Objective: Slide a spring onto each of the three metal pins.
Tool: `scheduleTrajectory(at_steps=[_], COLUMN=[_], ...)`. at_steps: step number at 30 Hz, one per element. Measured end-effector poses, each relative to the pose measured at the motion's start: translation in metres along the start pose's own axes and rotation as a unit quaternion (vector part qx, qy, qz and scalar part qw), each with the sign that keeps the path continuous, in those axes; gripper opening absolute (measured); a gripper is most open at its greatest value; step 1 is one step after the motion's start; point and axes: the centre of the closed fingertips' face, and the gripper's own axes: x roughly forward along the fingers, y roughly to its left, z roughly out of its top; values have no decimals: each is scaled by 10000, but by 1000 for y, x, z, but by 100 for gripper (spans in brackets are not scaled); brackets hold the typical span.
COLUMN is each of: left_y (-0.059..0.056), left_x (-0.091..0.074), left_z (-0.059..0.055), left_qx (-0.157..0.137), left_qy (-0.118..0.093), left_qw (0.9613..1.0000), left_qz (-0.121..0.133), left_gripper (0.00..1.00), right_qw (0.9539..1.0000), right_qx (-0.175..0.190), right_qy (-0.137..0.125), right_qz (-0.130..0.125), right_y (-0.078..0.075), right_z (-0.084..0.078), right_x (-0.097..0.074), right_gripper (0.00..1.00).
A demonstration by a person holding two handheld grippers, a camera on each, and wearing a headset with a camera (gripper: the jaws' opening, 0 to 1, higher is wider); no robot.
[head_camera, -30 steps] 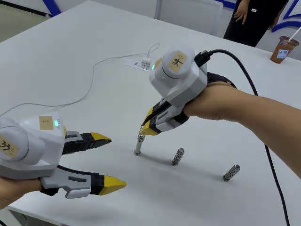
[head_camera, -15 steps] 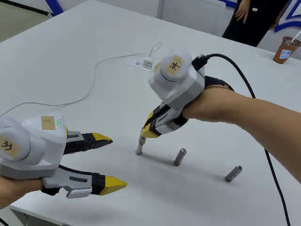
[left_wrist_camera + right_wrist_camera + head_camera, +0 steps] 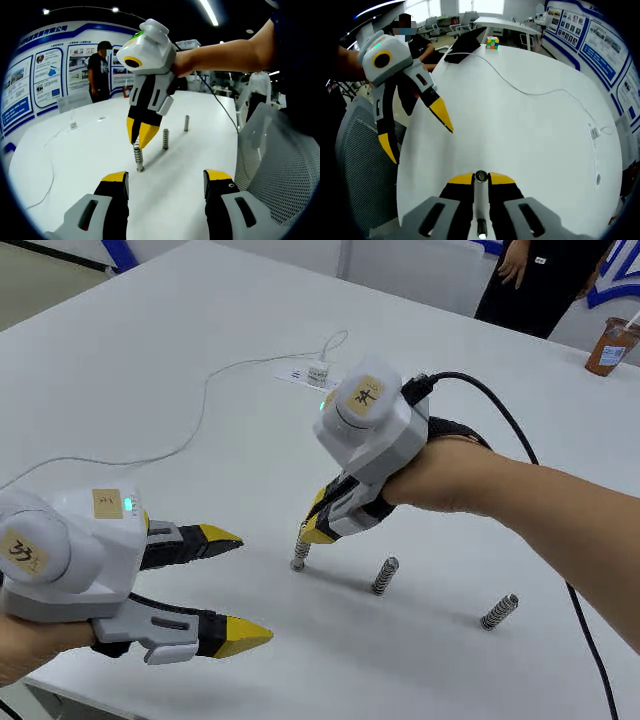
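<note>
Three upright metal pins stand in a row on the white table (image 3: 150, 350). The left pin (image 3: 299, 554) carries a spring (image 3: 138, 156), and my right gripper (image 3: 314, 532) is shut on the spring's top from above; the pin's tip (image 3: 480, 176) pokes up between the yellow jaws. The middle pin (image 3: 385, 575) and the right pin (image 3: 498, 610) each wear a spring and stand free. My left gripper (image 3: 238, 586) hovers open at the near left with nothing between its fingers, pointing at the left pin. The right gripper (image 3: 141, 134) is seen from it.
A thin white cable (image 3: 200, 390) runs across the table to a small white plug with a label (image 3: 314, 372). A drink cup (image 3: 610, 345) and a standing person (image 3: 535, 280) are at the far edge. A mesh chair (image 3: 280, 165) is beside the table, and a colour cube (image 3: 492, 42) lies far off.
My right gripper has come down along the left pin, and the spring has slid lower, covering the bare lower shaft. The left gripper has held its place.
</note>
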Motion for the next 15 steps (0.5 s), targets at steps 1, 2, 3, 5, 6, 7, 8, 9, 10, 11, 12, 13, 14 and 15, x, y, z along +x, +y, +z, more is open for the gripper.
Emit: scheduleTrajectory(at_steps=[1,2,3,5,6,7,8,9,10,11,12,13,14,15], left_y=[0,0,0,0,0,0,0,0,0,0,0,1,1,1], left_x=[0,0,0,0,0,0,0,0,0,0,0,0,0,0], left_z=[0,0,-1,-1,-1,-2,-2,-2,-2,-2,-3,-3,-3,-3], left_qx=[-1,-4,-6,-15,-15,-14,-16,-20,-20,-22,-24,-27,-27,-22], left_qy=[0,0,2,-1,-1,4,3,2,2,4,3,1,2,9], left_qw=[10000,10000,10000,10000,10000,10000,10000,10000,10000,10000,10000,10000,10000,10000], left_qz=[-2,-1,1,3,2,2,0,-1,-2,-1,-1,-2,-1,-1], left_gripper=[62,62,62,62,62,62,62,62,62,62,62,62,61,61], right_qw=[10000,10000,10000,10000,10000,10000,10000,10000,10000,10000,10000,10000,10000,10000], right_qx=[-8,-3,5,24,28,21,17,28,30,36,36,40,36,26], right_qy=[12,18,26,23,23,30,28,30,30,31,37,49,53,54], right_qz=[-6,-8,0,2,3,-6,-15,-13,-14,-16,-20,-17,-21,-29], right_y=[0,0,0,0,0,0,0,0,0,0,0,0,0,0], right_z=[-1,-1,-2,-2,-2,-2,-2,-2,-2,-3,-3,-4,-4,-4], right_x=[1,2,3,4,5,6,7,7,8,9,10,10,11,11], right_gripper=[11,11,11,11,11,11,11,11,11,11,11,11,11,11])
